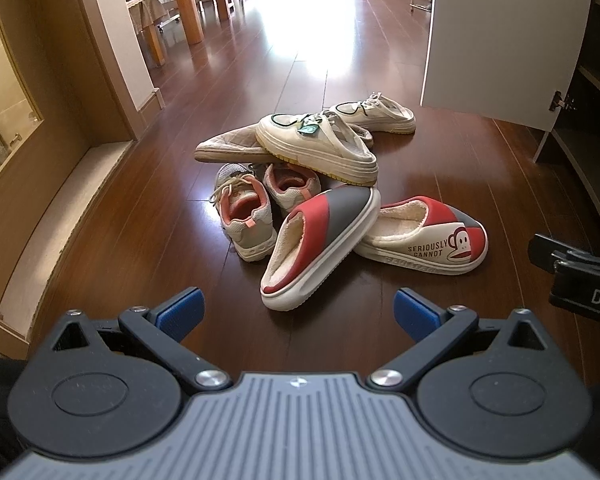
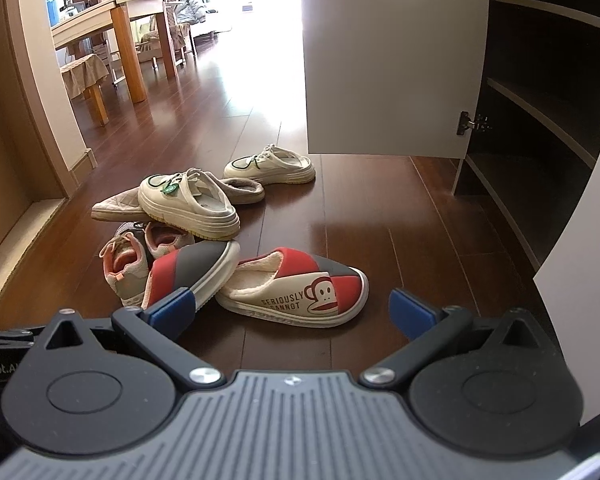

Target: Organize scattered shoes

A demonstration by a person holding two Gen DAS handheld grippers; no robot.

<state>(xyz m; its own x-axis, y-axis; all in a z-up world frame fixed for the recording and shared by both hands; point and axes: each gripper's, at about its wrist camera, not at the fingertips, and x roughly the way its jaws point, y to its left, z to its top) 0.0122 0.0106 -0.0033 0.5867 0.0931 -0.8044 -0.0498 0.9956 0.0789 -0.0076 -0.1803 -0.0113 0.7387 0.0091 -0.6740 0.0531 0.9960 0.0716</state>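
Note:
A heap of shoes lies on the dark wooden floor [image 1: 140,248]. Nearest is a red-and-grey slipper [image 1: 320,240] tipped on its side, leaning on its mate with a monkey print [image 1: 424,240] [image 2: 296,292]. Behind them sit two pink-lined sneakers [image 1: 248,216] and, on top, a white backless sneaker [image 1: 320,148] [image 2: 192,204] resting across a beige quilted slipper [image 1: 228,146]. A second white backless sneaker [image 1: 376,114] [image 2: 272,166] stands apart at the back. My left gripper [image 1: 298,314] is open, just short of the tipped slipper. My right gripper [image 2: 290,312] is open above the monkey slipper's near edge.
An open shoe cabinet with dark shelves [image 2: 540,128] stands at the right, its white door [image 2: 388,60] swung out behind the heap. A wooden table [image 2: 120,28] and a bench are far back left. A wall with skirting [image 1: 112,80] runs along the left.

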